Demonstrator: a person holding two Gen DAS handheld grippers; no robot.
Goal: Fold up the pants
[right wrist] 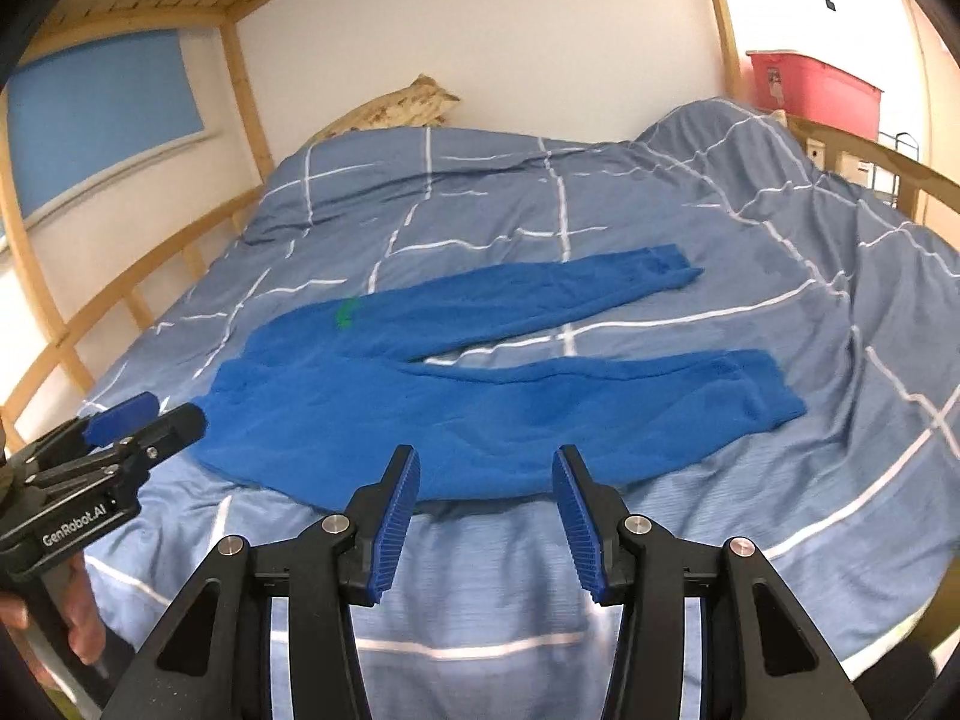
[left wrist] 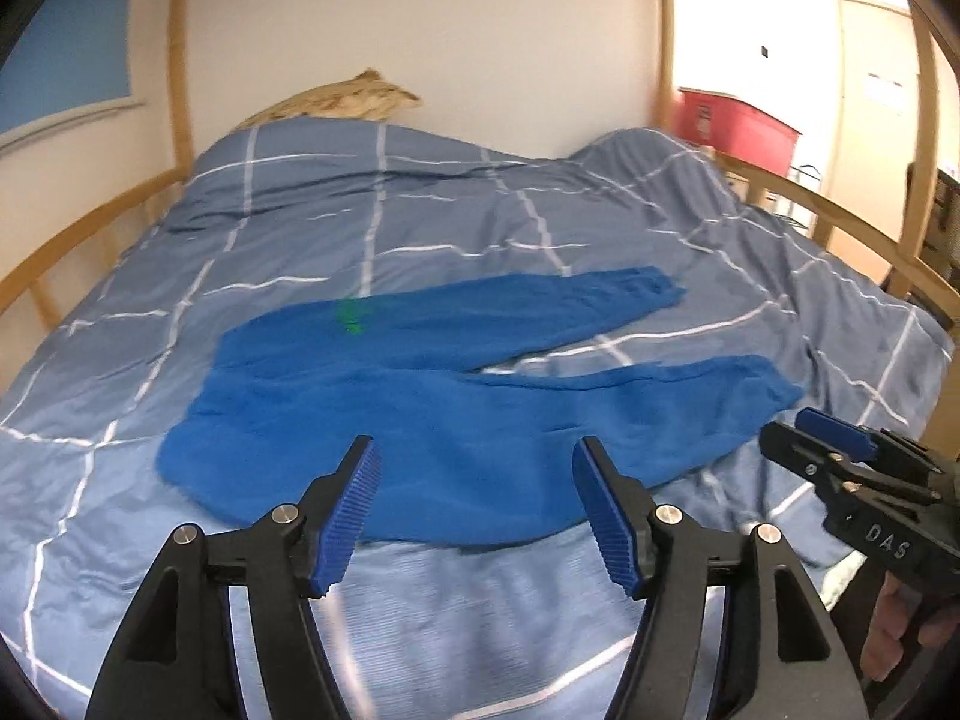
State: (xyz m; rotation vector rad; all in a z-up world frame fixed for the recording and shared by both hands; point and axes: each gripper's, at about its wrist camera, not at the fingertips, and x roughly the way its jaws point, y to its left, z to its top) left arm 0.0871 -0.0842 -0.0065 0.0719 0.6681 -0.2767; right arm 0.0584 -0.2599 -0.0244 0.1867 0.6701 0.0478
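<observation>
Bright blue pants (left wrist: 420, 402) (right wrist: 480, 408) lie flat on the bed, waist to the left and both legs stretched to the right, slightly spread. A small green tag (left wrist: 351, 318) shows near the waist. My left gripper (left wrist: 474, 450) hovers open over the near edge of the pants by the waist, with nothing between its blue pads. My right gripper (right wrist: 485, 456) is open too, above the near edge of the nearer leg, and holds nothing. Each gripper shows at the edge of the other's view: the right one (left wrist: 831, 429), the left one (right wrist: 141, 414), each held by a hand.
A grey-blue duvet with white grid lines (left wrist: 420, 216) covers the bed and bunches up at the far right. Wooden bunk rails (left wrist: 78, 240) (right wrist: 900, 168) run along both sides. A patterned pillow (left wrist: 348, 99) lies at the far wall, and a red bin (right wrist: 810, 84) stands beyond the right rail.
</observation>
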